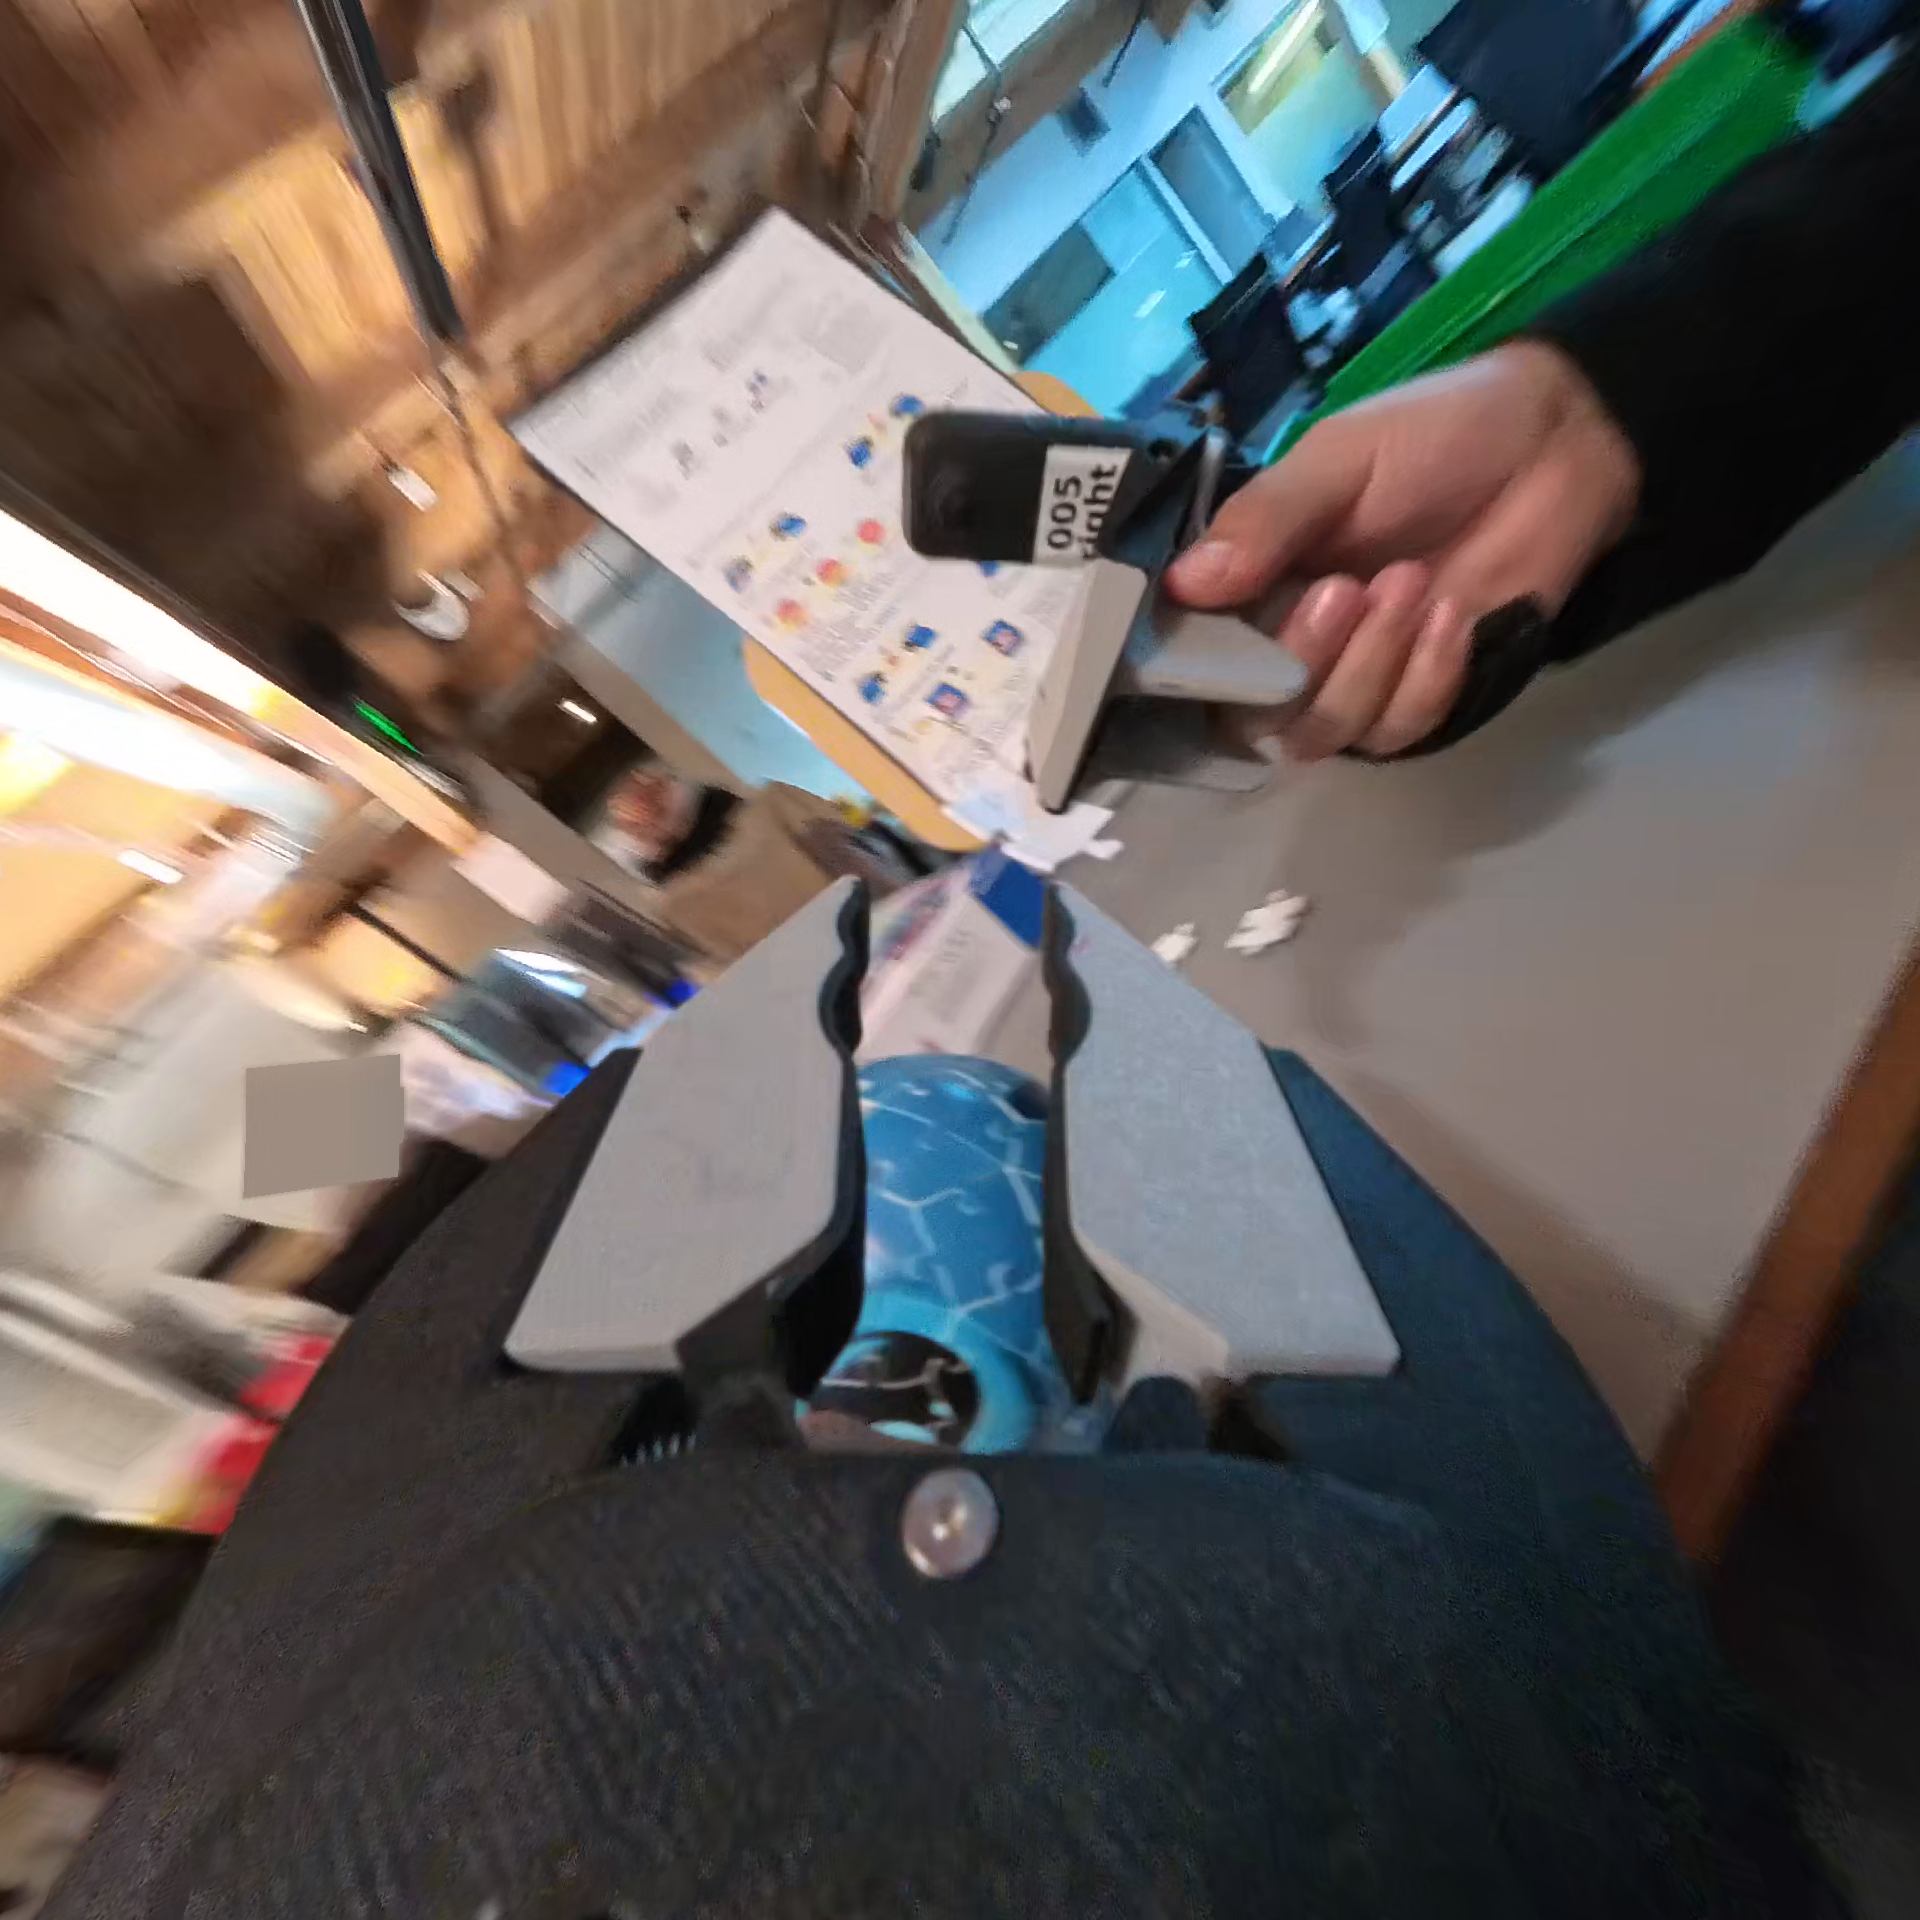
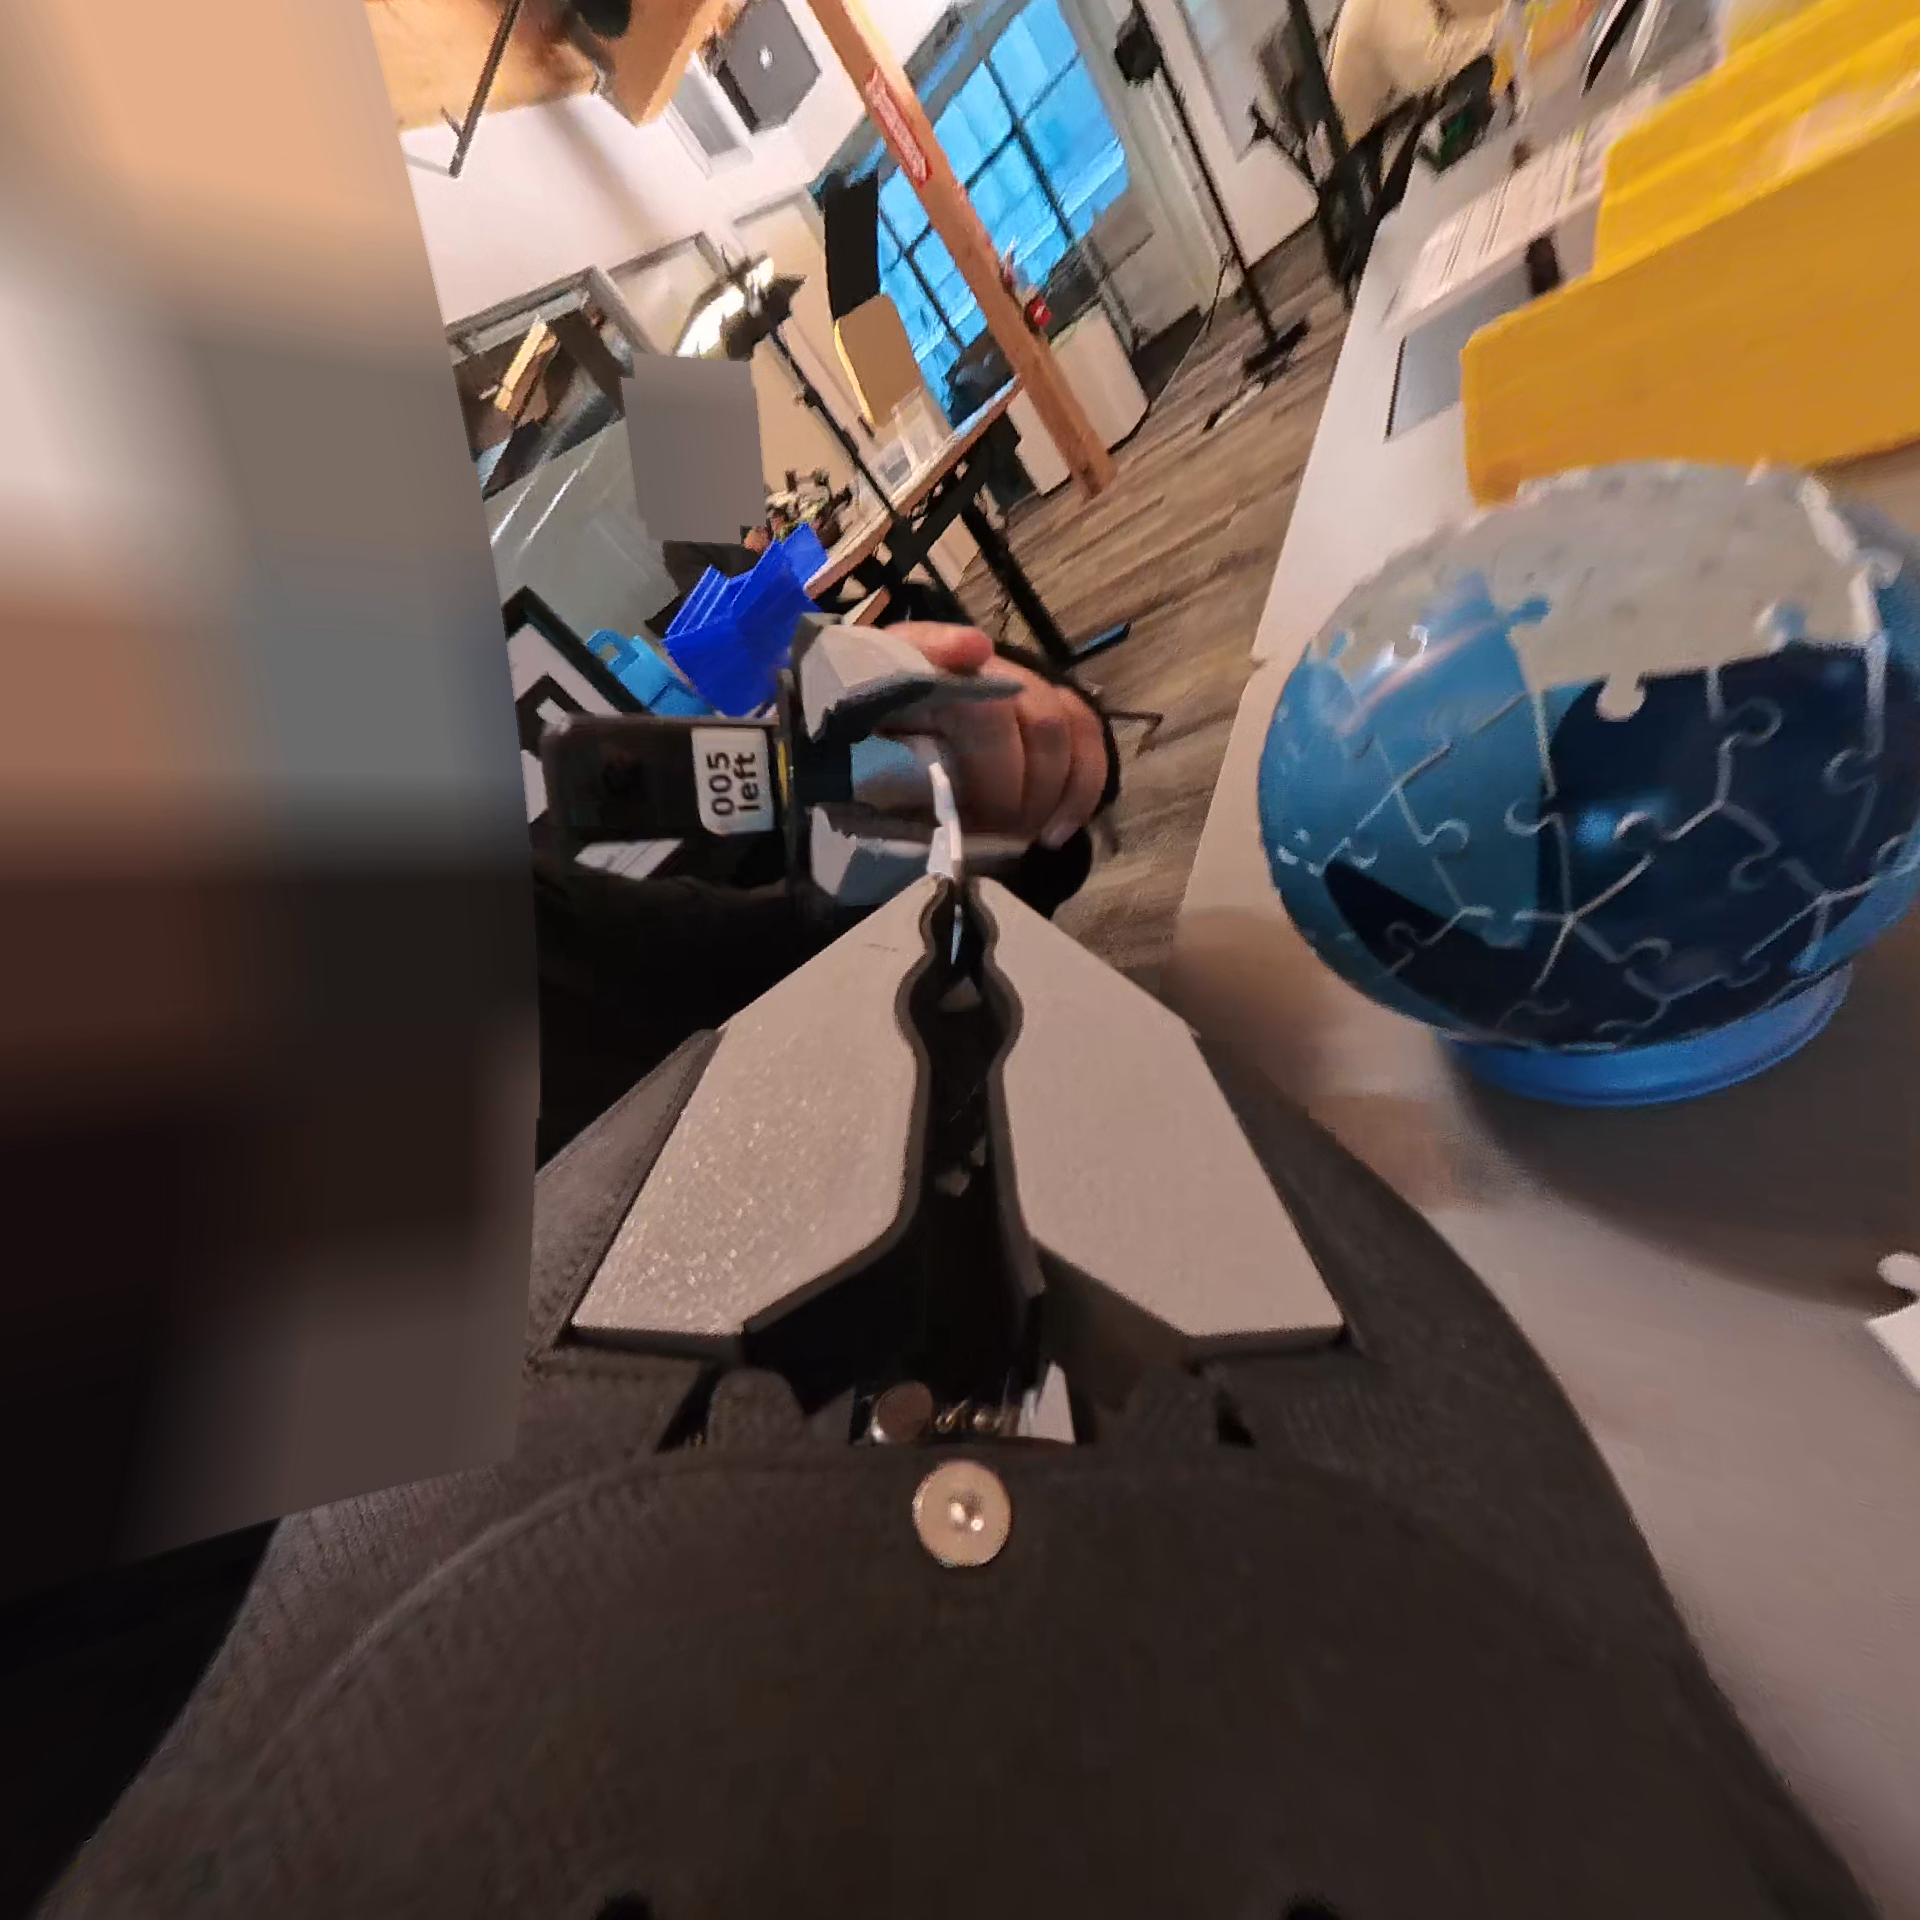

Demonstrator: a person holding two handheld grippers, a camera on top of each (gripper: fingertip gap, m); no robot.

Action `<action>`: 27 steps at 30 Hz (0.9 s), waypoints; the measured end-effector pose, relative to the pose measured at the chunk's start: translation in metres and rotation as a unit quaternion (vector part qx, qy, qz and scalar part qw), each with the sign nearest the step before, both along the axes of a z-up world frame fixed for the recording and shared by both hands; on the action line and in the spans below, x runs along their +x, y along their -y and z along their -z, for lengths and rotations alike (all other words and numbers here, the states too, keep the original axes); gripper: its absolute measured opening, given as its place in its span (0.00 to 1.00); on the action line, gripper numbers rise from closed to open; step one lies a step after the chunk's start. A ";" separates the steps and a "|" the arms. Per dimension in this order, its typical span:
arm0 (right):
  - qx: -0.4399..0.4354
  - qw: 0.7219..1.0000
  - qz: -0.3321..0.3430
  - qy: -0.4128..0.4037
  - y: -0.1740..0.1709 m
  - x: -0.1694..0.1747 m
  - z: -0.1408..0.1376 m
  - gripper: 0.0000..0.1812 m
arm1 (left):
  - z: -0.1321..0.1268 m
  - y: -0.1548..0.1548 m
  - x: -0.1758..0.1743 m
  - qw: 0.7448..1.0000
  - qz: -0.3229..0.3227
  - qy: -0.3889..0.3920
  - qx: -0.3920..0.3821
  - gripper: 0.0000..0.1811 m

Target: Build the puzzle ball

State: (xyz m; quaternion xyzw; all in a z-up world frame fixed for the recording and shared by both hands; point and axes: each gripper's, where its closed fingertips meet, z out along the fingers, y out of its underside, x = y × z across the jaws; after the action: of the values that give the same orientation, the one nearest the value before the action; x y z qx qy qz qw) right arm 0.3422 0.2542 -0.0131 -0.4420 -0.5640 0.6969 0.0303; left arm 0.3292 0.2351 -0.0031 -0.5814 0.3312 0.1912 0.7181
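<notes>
Right wrist view is showing the right gripper [image 2: 961,904] pinching a white puzzle piece [image 2: 943,831] at its fingertips, with the half-built ball [image 2: 1590,821] sitting right of them. The left gripper [image 1: 951,914] is standing open and empty. Loose pieces [image 1: 1262,920] are lying beyond its fingers, so much seems left.

The left gripper [image 1: 951,914] is standing open above the blue ball [image 1: 951,1195], while a hand [image 1: 1392,561] is holding the right gripper [image 1: 1060,790] over loose pieces [image 1: 1262,923].
</notes>
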 end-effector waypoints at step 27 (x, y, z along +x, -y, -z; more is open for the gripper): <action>0.066 0.979 0.087 -0.172 0.013 0.005 -0.037 0.00 | -0.008 -0.005 0.027 0.873 0.161 0.420 -0.186 0.08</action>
State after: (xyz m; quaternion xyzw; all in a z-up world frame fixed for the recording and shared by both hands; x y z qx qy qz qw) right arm 0.3477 0.2409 0.0236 -0.3601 -0.5544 0.7184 0.2165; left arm 0.3566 0.2401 0.0053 -0.6682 0.1165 -0.2549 0.6892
